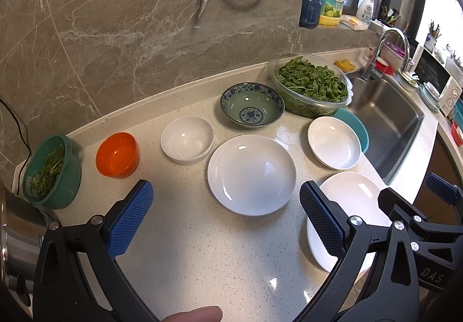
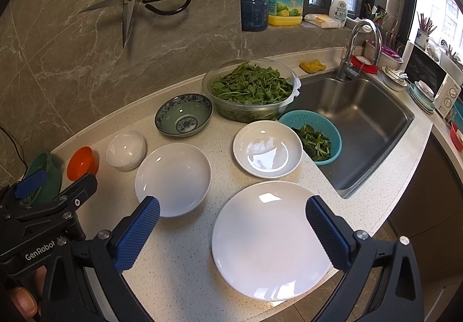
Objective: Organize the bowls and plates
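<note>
Left gripper [image 1: 225, 217]: jaws spread wide, empty, hovering above the speckled counter [image 1: 202, 258].
Right gripper [image 2: 231, 232]: fingers wide apart, nothing held, over the large flat white plate [image 2: 269, 238] at the counter's front edge.
Deep white plate [image 1: 251, 174]: mid-counter, beside the small white bowl [image 1: 186, 139].
Handling: glazed, likely slippery and breakable; stiff.
Hold: pinch the raised rim.
</note>
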Motion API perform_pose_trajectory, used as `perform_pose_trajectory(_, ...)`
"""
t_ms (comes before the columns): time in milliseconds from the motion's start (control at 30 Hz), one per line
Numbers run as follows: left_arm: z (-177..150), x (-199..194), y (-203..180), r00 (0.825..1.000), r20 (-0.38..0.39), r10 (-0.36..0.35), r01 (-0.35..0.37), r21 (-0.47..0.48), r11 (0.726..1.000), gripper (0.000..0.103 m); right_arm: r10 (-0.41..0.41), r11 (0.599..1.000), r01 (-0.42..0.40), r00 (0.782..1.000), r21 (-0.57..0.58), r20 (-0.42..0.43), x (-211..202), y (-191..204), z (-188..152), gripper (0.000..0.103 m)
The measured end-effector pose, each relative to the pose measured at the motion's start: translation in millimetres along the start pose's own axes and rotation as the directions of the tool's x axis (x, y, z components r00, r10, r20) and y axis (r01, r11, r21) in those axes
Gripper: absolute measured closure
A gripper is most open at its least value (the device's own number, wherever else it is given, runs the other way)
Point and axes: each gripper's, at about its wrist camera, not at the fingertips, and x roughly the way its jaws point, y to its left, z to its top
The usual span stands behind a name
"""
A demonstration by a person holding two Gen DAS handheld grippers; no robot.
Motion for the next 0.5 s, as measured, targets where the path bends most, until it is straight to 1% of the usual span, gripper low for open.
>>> perform_pose_trajectory(500, 1.1, -2.4, 0.7, 1.0, -0.004, 0.0, 0.0, -0.005, 1.0, 0.0, -0.001, 1.0, 0.001, 1.0, 0.001, 0.001, 0.5, 0.9, -2.0, 0.0)
